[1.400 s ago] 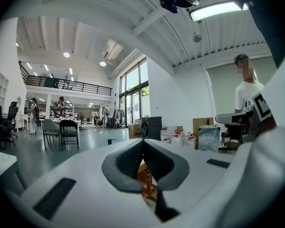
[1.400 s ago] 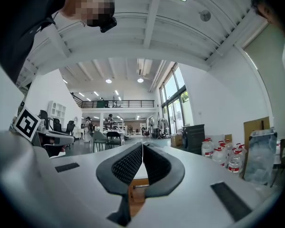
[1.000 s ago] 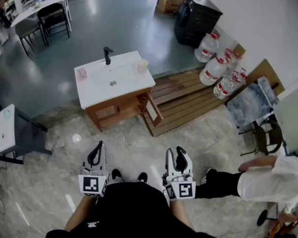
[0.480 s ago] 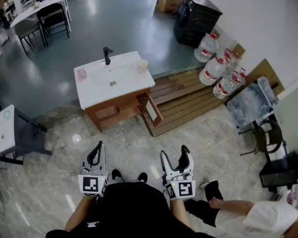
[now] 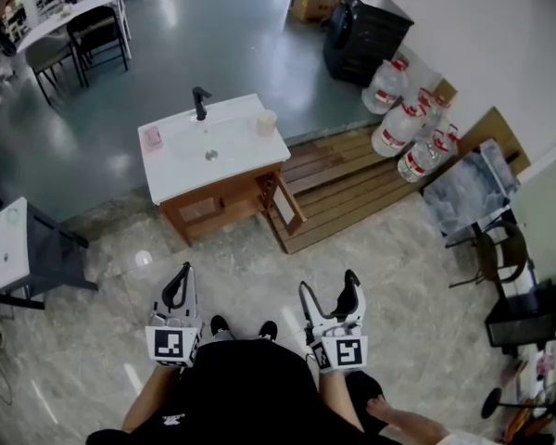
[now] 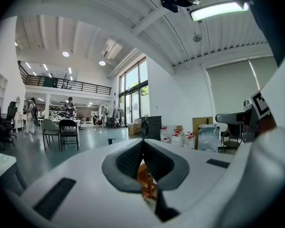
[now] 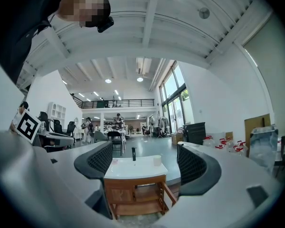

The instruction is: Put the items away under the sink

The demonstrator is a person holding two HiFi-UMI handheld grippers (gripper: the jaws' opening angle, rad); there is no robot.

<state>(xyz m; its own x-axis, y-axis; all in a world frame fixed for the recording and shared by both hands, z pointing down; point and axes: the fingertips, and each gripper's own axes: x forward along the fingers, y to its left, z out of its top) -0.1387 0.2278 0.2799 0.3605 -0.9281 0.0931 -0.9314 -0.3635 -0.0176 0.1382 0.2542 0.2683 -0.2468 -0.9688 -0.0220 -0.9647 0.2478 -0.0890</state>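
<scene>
A white sink top (image 5: 190,160) with a black faucet (image 5: 200,102) sits on a wooden cabinet (image 5: 221,207) whose door (image 5: 285,208) stands open. On the top are a small pink item (image 5: 153,137) and a pale cup (image 5: 266,122). Both grippers are held level near my body, well short of the cabinet. My left gripper (image 5: 183,274) is shut with nothing in it, its pads (image 6: 133,158) meeting. My right gripper (image 5: 328,286) has just been opening and stands wide open and empty. In the right gripper view the sink top (image 7: 133,169) and cup (image 7: 156,160) show between its jaws, far off.
A wooden pallet (image 5: 347,179) lies right of the cabinet, with water jugs (image 5: 403,109) and a black cabinet (image 5: 361,31) behind it. A chair (image 5: 496,253) and a wrapped panel (image 5: 468,188) stand at the right. A white table (image 5: 5,248) is left. Another person's hand (image 5: 398,417) shows below right.
My right gripper's jaws have opened wide. The other person at the lower right has moved down out of the frame, leaving only a hand. My left gripper has not moved.
</scene>
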